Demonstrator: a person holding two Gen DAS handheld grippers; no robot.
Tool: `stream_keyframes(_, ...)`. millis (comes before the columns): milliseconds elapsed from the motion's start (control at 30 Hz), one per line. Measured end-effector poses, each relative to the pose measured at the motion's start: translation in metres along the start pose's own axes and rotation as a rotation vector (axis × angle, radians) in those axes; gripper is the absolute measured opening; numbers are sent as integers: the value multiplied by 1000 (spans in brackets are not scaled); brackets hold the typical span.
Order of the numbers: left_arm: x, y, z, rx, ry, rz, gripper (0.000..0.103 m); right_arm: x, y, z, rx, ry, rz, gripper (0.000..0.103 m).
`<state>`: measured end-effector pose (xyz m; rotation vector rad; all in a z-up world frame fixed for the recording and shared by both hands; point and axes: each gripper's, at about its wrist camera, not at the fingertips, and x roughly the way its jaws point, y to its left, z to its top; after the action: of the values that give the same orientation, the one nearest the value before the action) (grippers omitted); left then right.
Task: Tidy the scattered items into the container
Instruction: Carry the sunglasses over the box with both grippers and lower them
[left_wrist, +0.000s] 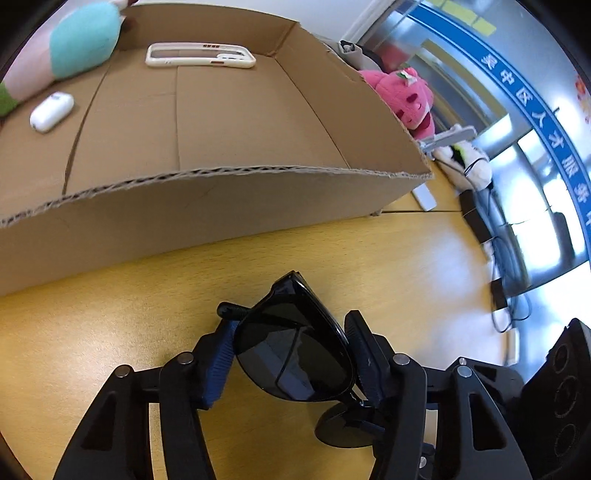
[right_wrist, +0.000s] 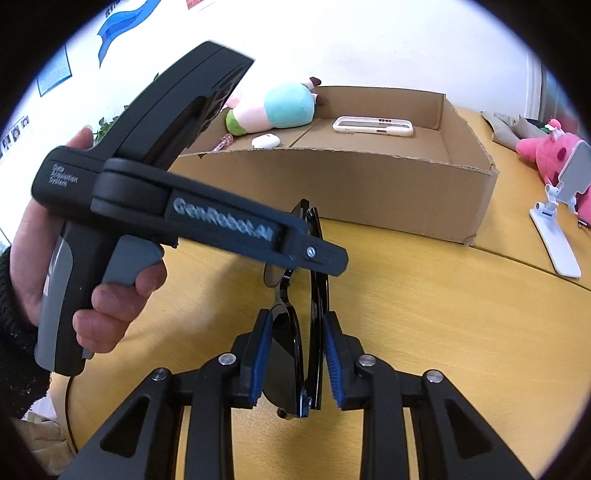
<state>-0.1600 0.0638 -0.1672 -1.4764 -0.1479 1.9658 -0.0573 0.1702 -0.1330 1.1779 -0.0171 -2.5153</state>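
Yellow wooden tabletop (left_wrist: 110, 325) under white walls, with posters at upper left in the right wrist view.

Left to right in the right wrist view:
- Person's hand (right_wrist: 74, 266) on the left gripper's grey handle; left gripper (left_wrist: 291, 354) narrowed onto one dark lens of the black-framed folded sunglasses (left_wrist: 295, 350), pads at each side of that lens.
- Right gripper (right_wrist: 298, 363) narrowed across the other end of the same sunglasses (right_wrist: 291, 354), blue ribbed pads (right_wrist: 258, 365) against the lens on one side and the folded temple on the other. Contact on the right-hand pad not fully certain.
- Open brown cardboard box (right_wrist: 351, 184) beyond the sunglasses, holding a teal-and-pink plush toy (right_wrist: 277, 110), a white oval case (right_wrist: 265, 140) and a white phone case (right_wrist: 373, 126).
- Pink plush toy (right_wrist: 550, 151) and white phone stand (right_wrist: 554, 229) on the tabletop, far right.

Sunglasses low over the tabletop; whether resting or lifted, cannot tell. Long axis toward the box wall, left gripper at the far end, right at the near end. Judged next: lift over the near wall, straight ahead of both grippers.
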Motion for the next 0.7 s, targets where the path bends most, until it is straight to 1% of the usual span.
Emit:
stream_keyframes(200,-13,0,1,-19,-31,-28,62,-10,10,3,-27,-34,-18,26)
stream_keyframes(333,-41,-11,5,0,-91,-25,62,-27,20,13,-60,-81,-31,26)
stream_keyframes(433,-63,-19,14,15,-137,-20,62,-42,28,24,-77,-123,-35,26)
stream_keyframes(533,-84,-24,27,42,-175,-12,62,-51,30,44,-88,-163,-31,26)
stream_keyframes(667,-113,-30,58,81,-221,9,62,-58,31,81,-128,-210,-39,26)
stream_keyframes(700,-122,-30,70,85,-232,8,62,-58,31,90,-137,-220,-41,26)
